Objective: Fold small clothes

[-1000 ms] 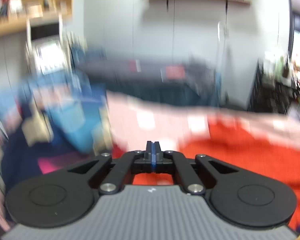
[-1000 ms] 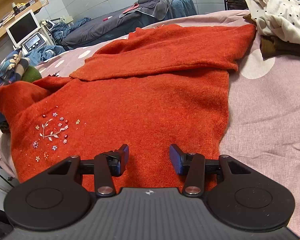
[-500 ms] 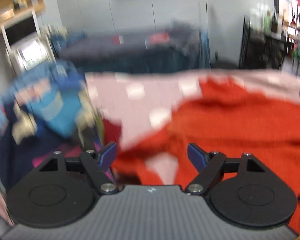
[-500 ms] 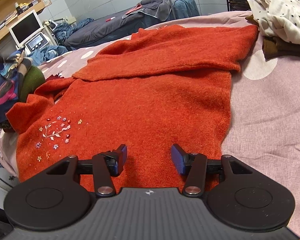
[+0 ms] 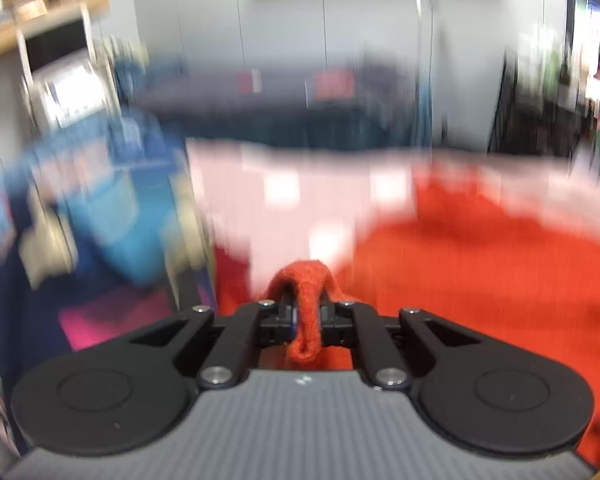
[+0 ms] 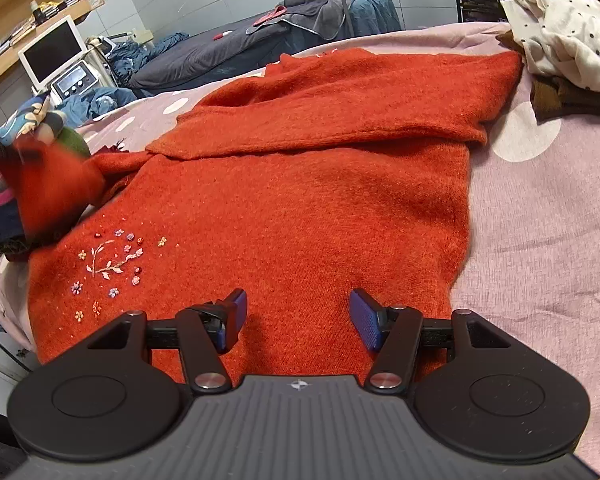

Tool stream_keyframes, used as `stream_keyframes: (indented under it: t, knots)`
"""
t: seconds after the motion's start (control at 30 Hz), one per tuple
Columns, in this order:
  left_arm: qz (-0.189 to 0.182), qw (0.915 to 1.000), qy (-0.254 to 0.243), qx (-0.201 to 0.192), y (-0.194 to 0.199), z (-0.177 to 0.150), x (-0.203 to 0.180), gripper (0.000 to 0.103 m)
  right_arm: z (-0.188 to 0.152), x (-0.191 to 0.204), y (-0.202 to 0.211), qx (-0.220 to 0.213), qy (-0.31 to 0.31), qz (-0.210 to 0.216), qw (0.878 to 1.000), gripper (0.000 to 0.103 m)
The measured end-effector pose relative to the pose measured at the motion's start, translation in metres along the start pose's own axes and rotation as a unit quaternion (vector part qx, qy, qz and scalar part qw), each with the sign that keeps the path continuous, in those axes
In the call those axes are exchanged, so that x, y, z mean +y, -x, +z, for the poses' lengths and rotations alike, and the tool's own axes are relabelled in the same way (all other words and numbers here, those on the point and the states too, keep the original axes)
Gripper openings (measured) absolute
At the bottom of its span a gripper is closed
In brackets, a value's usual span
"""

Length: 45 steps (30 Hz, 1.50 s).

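Note:
A red knitted sweater [image 6: 300, 200] lies flat on the bed, with flower embroidery [image 6: 112, 260] at its left chest. One sleeve [image 6: 340, 120] is folded across its top. My right gripper [image 6: 298, 320] hovers over the near hem; its jaws are opening and the pads press on nothing. My left gripper [image 5: 308, 320] is shut on a fold of the sweater's other sleeve [image 5: 306, 280]. In the right wrist view that sleeve [image 6: 52, 184] is raised and blurred at the far left. The left wrist view is heavily blurred.
The bed has a pink sheet with white dots [image 6: 540, 220]. A cream dotted garment [image 6: 572, 40] and a brown one [image 6: 560, 100] lie at the back right. Colourful clothes [image 6: 20, 128] are piled at the left edge. A dark bed [image 6: 240, 48] and a monitor [image 6: 52, 52] stand behind.
My left gripper opened over the sleeve, then shut on it, and the sleeve has lifted off the bed at the left. My right gripper's jaws have spread wider in place.

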State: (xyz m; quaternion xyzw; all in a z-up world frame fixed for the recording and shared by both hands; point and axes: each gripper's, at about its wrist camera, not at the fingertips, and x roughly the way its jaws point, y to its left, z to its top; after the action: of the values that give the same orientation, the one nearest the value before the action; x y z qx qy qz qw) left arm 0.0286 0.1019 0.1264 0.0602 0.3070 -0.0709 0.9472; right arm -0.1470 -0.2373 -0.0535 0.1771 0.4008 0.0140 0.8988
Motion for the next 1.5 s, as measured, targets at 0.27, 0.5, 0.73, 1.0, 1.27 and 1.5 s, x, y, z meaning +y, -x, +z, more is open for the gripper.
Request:
stream_keyframes:
  t: [0.27,0.5,0.73,1.0,1.27,1.5]
  knots:
    - [0.028,0.9923,-0.058,-0.105,0.003,0.127,-0.028,0.007,-0.002,-0.002,0.002,-0.005,-0.014,0.008,1.0,0.094]
    - [0.119,0.9914,-0.021,-0.05,-0.048,0.119,-0.005,0.007,-0.002,-0.005,0.004,-0.003,-0.019,0.015,1.0,0.094]
    - [0.15,0.988,0.031,-0.021,-0.038,0.111,0.062,0.007,0.002,-0.004,-0.001,-0.002,-0.016,0.018,1.0,0.095]
    - [-0.097,0.9939,-0.051,0.013,-0.061,0.096,-0.091,0.008,0.002,-0.004,0.0,-0.001,-0.023,0.015,1.0,0.094]
    - [-0.278,0.9414,-0.086,0.171,-0.1,-0.019,-0.224,0.065,0.006,-0.009,0.007,0.004,-0.029,0.011,1.0,0.094]
    - [-0.155,0.9784,-0.068,0.119,-0.098,-0.042,-0.146,0.086,0.044,-0.019,0.022,-0.045,-0.02,-0.017,0.999,0.094]
